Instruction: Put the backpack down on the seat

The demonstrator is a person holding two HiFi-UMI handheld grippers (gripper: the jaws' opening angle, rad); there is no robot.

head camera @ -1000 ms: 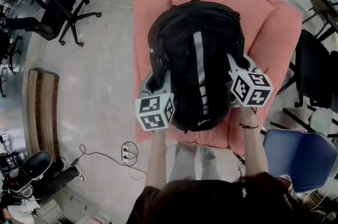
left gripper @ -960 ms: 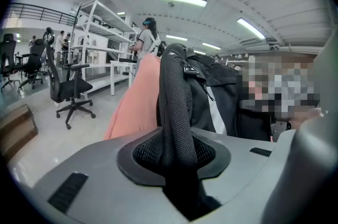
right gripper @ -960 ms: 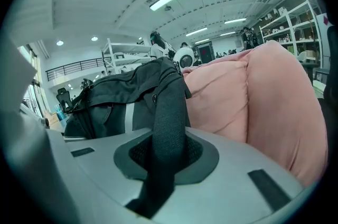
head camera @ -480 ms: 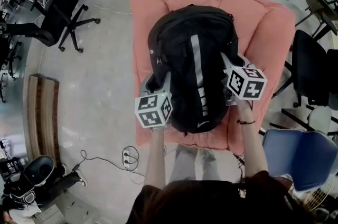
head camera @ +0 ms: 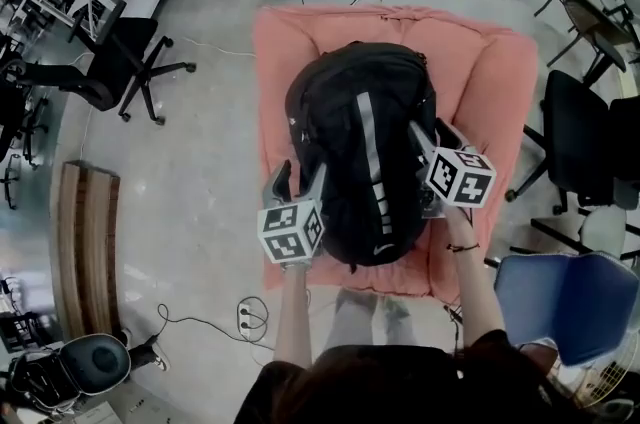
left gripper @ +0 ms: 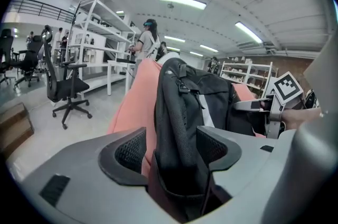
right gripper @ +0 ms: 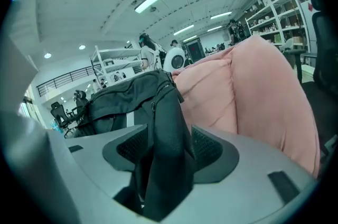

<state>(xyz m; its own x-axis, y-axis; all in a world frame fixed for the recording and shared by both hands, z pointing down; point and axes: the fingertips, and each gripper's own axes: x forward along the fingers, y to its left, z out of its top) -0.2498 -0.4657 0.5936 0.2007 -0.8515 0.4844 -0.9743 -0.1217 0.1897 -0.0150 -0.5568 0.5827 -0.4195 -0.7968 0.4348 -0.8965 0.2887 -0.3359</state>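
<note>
Resting on the broad salmon-pink cushioned seat, the large black fabric backpack lies lengthwise along the middle of the cushion with its pale grey stripe facing up. I judge the main part of the task done, since the seat appears to carry the bag's weight and the tongs do not. What is left looks like letting go fully and drawing both tools clear without dragging the bag off its place.

The grey two-jaw left gripper sits at the bag's near left side. In the left gripper view its jaws are opening around an upright fold of black fabric. Pink cushion shows in the gap beside the left-hand ribbed pad, so the fold is no longer pinched. The grey two-jaw right gripper sits at the bag's right side. In the right gripper view its jaws are likewise opening, and a dark strap or fold hangs between the pads with slack on one side. Neither tool is yet free of the bag, because fabric stands between both pairs of jaws.

As for writing, the marker cube on the left gripper and the one on the right gripper carry only black-and-white square patterns, no words. A small pale mark sits at the near end of the backpack, possibly a logo, but it is too small to read. No other brand or label is legible.
</note>
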